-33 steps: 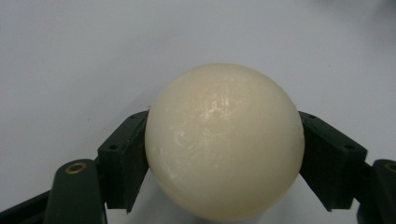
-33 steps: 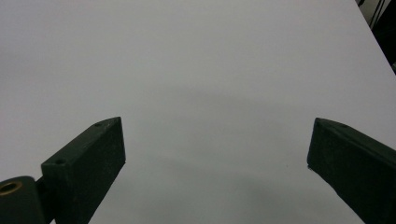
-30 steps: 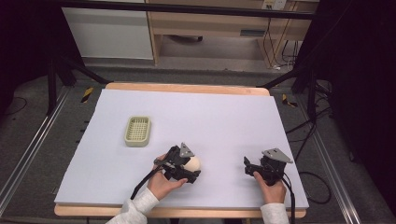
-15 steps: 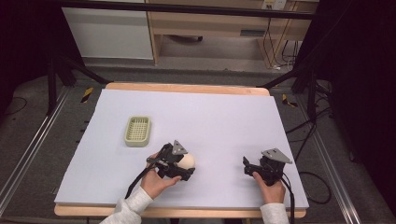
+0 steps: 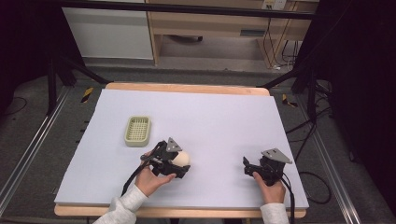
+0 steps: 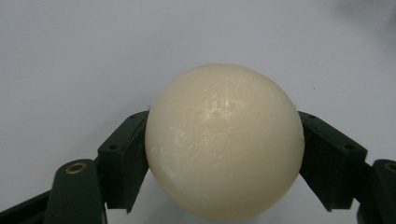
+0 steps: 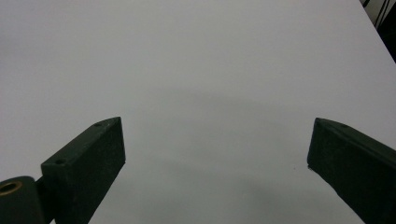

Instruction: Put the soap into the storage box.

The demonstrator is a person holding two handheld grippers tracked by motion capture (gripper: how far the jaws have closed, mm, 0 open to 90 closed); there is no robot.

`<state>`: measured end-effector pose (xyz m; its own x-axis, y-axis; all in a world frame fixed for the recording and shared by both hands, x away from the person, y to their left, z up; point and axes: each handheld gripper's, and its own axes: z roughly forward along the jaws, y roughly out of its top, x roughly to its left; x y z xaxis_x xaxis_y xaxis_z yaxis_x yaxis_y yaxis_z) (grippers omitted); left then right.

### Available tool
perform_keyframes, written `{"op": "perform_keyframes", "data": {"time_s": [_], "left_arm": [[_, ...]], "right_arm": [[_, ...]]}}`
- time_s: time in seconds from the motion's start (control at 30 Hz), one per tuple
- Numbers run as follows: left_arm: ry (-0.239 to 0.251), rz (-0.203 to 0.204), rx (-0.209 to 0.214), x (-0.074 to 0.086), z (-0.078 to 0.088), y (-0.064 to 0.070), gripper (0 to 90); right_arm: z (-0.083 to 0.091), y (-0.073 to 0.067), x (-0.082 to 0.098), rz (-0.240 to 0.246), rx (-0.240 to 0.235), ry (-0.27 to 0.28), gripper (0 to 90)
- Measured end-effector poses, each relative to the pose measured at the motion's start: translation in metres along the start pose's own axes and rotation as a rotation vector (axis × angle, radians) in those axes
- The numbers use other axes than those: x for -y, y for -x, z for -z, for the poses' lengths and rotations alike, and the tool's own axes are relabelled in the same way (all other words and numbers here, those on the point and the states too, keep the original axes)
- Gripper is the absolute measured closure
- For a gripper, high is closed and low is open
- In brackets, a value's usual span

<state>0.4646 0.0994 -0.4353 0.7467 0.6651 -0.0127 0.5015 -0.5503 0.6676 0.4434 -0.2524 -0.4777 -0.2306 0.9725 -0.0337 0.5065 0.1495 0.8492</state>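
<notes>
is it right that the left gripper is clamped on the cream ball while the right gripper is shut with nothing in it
Not quite. The left gripper is clamped on the cream ball, but the right gripper is open, not shut: the right gripper view shows its jaws wide apart over the bare table.

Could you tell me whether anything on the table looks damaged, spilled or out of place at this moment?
Nothing stands out. The cream ball sits squarely in the left claw, the green basket lies flat on the table, and the right claw is open over bare surface.
</notes>
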Motion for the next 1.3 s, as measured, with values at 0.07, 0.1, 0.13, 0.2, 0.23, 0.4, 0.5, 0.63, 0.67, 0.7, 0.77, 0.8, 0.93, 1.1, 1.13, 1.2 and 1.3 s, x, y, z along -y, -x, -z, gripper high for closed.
{"op": "perform_keyframes", "data": {"time_s": [0.07,0.1,0.13,0.2,0.23,0.4,0.5,0.63,0.67,0.7,0.77,0.8,0.93,1.1,1.13,1.2,1.3], "left_arm": [[0.001,0.0,-0.004,0.0,0.002,-0.002,23.9],[0.0,0.0,-0.005,0.0,0.003,-0.003,23.9],[0.001,0.0,-0.007,0.0,0.003,-0.004,23.9],[0.007,0.007,-0.01,0.0,0.005,-0.006,23.9],[0.007,0.008,-0.01,0.001,0.006,-0.007,23.9],[0.018,0.022,-0.013,0.002,0.012,-0.013,23.9],[0.02,0.027,-0.022,0.002,0.017,-0.018,23.9],[0.021,0.032,-0.035,0.002,0.022,-0.025,23.9],[0.022,0.035,-0.037,0.002,0.023,-0.027,23.9],[0.021,0.034,-0.04,0.001,0.025,-0.029,24.0],[0.02,0.036,-0.044,0.001,0.027,-0.032,23.9],[0.024,0.037,-0.048,0.0,0.029,-0.033,23.9],[0.028,0.043,-0.059,-0.002,0.034,-0.039,23.9],[0.053,0.069,-0.076,-0.004,0.042,-0.049,24.0],[0.055,0.071,-0.079,-0.004,0.044,-0.051,23.9],[0.058,0.074,-0.09,-0.005,0.047,-0.055,24.0],[0.063,0.087,-0.103,-0.005,0.051,-0.061,23.9]], "right_arm": [[0.0,0.0,0.0,0.0,0.0,0.0,4.5],[0.0,0.0,0.0,0.0,0.001,0.0,4.5],[0.0,0.0,0.0,-0.001,0.001,0.001,4.5],[0.0,0.0,0.0,0.001,0.001,0.001,4.5],[0.0,0.0,0.0,0.0,0.002,0.001,4.5],[0.001,0.0,0.0,0.001,0.003,0.002,4.5],[0.001,0.0,0.0,0.003,0.003,0.002,4.5],[0.0,0.0,0.0,0.005,0.005,0.0,4.5],[0.0,0.0,0.0,0.005,0.006,-0.001,4.5],[0.0,0.0,0.0,0.006,0.006,-0.001,4.5],[0.001,-0.001,0.0,0.004,0.007,0.0,4.5],[0.001,0.0,0.0,0.004,0.007,0.0,4.5],[0.001,0.0,0.0,0.003,0.006,0.001,4.5],[0.001,0.0,0.0,0.004,0.007,0.002,4.5],[0.001,0.0,0.0,0.006,0.007,0.002,4.5],[0.001,0.0,0.0,0.006,0.007,0.001,4.5],[0.001,0.0,0.0,0.005,0.007,0.003,4.5]]}}
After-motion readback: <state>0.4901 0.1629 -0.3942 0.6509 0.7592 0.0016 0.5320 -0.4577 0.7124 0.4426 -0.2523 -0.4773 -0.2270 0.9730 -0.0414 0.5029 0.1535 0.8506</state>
